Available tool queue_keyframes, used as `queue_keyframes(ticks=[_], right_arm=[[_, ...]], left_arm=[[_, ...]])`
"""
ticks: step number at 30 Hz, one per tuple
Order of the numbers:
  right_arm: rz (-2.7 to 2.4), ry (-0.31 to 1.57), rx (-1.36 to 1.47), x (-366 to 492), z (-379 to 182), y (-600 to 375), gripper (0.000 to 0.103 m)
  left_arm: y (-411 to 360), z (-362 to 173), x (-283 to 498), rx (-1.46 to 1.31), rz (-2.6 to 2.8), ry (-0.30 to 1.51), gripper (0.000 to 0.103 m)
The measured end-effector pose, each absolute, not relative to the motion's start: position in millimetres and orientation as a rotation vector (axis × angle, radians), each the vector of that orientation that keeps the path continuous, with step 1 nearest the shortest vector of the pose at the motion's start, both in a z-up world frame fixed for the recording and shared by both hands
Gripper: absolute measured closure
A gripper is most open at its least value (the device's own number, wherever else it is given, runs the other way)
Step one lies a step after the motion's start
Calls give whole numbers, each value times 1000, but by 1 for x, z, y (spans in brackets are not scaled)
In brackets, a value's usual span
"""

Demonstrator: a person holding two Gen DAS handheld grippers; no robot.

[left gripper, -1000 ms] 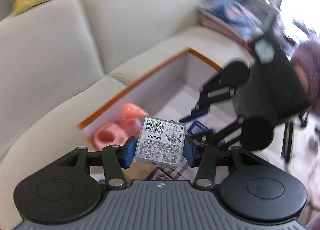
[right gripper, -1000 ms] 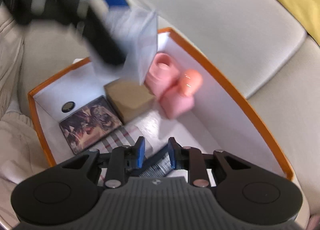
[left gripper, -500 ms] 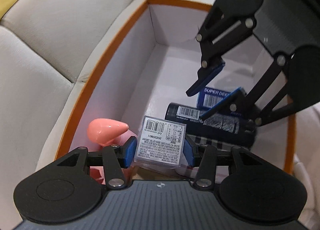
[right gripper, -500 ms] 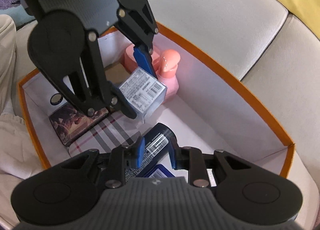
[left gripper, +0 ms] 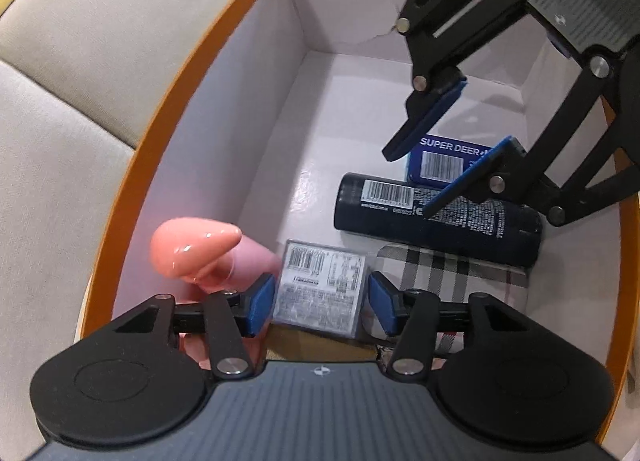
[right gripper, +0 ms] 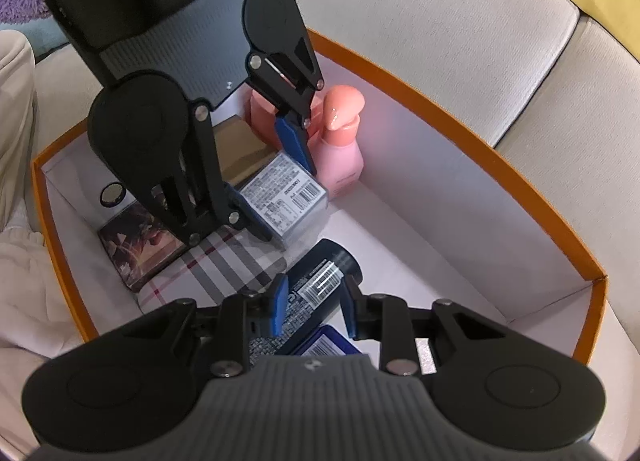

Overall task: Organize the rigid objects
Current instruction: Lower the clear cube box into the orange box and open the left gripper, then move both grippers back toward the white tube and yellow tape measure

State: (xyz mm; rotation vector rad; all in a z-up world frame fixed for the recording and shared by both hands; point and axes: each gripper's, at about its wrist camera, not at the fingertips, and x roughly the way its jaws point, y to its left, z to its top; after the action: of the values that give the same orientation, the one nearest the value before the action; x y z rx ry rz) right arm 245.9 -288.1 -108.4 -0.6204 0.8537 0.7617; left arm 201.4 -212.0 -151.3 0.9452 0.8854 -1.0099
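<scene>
Beside clear case (left gripper: 320, 289): pink bottle (left gripper: 208, 253)

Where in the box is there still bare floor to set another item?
Bare floor runs along the long wall of the box, from the pink bottle to the far corner, bordered by the dark can. The other side is crowded: clear case between the opening left gripper, plaid case, card box, blue box.

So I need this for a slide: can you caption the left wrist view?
Left claw opening around a clear labelled case inside the orange-rimmed box, right claw above a dark can.
</scene>
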Motion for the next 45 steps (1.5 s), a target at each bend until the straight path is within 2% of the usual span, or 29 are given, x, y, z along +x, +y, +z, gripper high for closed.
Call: queue_keyframes(ticks=[7, 15, 17, 19, 28, 30, 35, 39, 43, 45], right_arm=[[759, 850, -613, 246, -102, -284, 73], [762, 886, -532, 258, -102, -269, 75], [755, 901, -498, 262, -103, -265, 79], [744, 917, -476, 265, -105, -262, 90], [710, 917, -494, 262, -98, -249, 89], [688, 912, -498, 259, -94, -249, 89], [626, 866, -455, 239, -65, -245, 89], [563, 822, -366, 213, -41, -235, 86], [532, 749, -268, 191, -13, -222, 70], [510, 721, -230, 175, -12, -201, 68]], left_arm=[[-199, -134, 192, 892, -1000, 876, 39], [-156, -101, 171, 701, -919, 874, 39], [-144, -93, 162, 654, -893, 863, 39], [-131, -85, 153, 599, -867, 852, 39], [-82, -66, 119, 411, -743, 821, 39], [-74, -62, 134, 379, -707, 814, 39], [-48, -51, 130, 282, -625, 778, 39], [-36, -42, 124, 187, -548, 754, 39], [-23, -34, 115, 127, -474, 714, 39], [-13, -34, 109, 108, -451, 713, 39]])
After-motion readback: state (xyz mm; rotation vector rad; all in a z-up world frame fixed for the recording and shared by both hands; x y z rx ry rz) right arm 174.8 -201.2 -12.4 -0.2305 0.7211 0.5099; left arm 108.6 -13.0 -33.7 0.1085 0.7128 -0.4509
